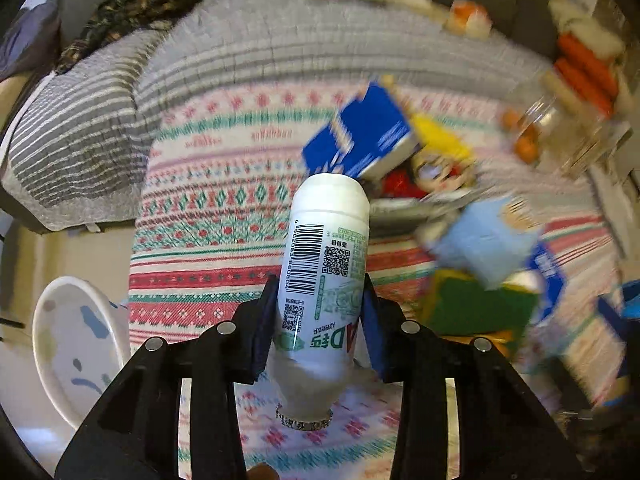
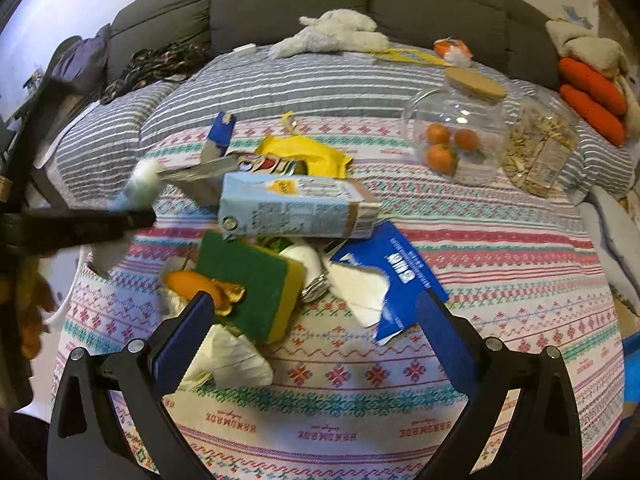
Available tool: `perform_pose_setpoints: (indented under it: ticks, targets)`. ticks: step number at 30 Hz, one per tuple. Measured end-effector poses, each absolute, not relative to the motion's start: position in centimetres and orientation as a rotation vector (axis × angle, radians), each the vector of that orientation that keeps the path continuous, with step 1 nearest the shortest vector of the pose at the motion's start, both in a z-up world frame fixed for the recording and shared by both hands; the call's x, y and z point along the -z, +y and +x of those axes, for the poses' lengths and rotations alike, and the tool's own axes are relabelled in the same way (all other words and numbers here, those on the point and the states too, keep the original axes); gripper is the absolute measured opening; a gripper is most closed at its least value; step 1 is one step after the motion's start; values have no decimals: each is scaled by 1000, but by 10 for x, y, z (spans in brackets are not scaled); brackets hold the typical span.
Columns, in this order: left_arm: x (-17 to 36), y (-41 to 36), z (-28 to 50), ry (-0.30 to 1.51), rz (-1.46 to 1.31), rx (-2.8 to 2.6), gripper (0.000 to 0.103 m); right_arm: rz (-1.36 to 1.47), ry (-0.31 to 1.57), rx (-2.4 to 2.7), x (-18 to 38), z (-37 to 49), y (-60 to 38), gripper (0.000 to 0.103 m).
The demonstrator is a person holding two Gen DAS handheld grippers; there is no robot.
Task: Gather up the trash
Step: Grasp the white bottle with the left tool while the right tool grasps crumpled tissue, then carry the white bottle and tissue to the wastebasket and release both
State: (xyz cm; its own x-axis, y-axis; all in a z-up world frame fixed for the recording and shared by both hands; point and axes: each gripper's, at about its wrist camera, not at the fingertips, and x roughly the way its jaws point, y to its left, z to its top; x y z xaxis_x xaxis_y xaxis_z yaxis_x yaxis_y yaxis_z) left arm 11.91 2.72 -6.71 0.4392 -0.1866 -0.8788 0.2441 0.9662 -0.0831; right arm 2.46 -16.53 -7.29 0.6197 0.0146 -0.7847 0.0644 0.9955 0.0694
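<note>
The left gripper [image 1: 320, 312] has its fingers [image 1: 264, 320] closed on a white drink bottle [image 1: 324, 264], pinching its labelled body with the base pointing away and the neck toward the camera; a barcode and green print face up. Only the left wrist view shows this grip clearly, along with a white bin [image 1: 76, 344] with blue and grey marks low at the left, off the edge of the patterned cloth [image 1: 208, 208]. That view is smeared by blur, so the litter beyond the bottle reads only as a blue box [image 1: 360, 136], a pale blue carton [image 1: 480, 240] and a green sponge [image 1: 476, 308]. The right wrist view is sharp and lays the pile out: the pale blue carton [image 2: 296, 208] lies on its side over a yellow wrapper [image 2: 304, 154], with the green sponge [image 2: 248, 284] just in front of it, an orange peel [image 2: 200, 286] touching the sponge's left edge, crumpled white tissue [image 2: 232, 360] below, and a torn blue box [image 2: 396, 280] to the right. It also shows the left gripper from the side as a dark bar at the left edge with the white bottle [image 2: 142, 184] at its tip. The right gripper [image 2: 316, 328] hangs over the pile with its fingers [image 2: 444, 332] spread wide and nothing between them. Farther back on the surface stand a clear jar of oranges [image 2: 452, 140] with a cork lid and a tub of seeds [image 2: 540, 148] beside it.
</note>
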Motion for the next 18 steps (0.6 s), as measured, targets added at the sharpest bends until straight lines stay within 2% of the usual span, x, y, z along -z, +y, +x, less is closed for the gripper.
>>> perform_pose_setpoints:
  ticks: [5, 11, 12, 15, 17, 18]
  targets:
    - [37, 24, 88, 953, 23, 262, 37, 163, 959, -35, 84, 24, -162, 98]
    - [39, 25, 78, 931, -33, 264, 37, 196, 1015, -75, 103, 25, -154, 96]
    - [40, 24, 77, 934, -33, 264, 37, 201, 1020, -84, 105, 26, -153, 93]
    - [43, 28, 77, 953, -46, 269, 37, 231, 1044, -119, 112, 28, -149, 78]
    - [44, 29, 77, 961, -53, 270, 37, 255, 1051, -160, 115, 31, -147, 61]
    - [44, 31, 76, 960, -54, 269, 37, 264, 1052, -180, 115, 32, -146, 43]
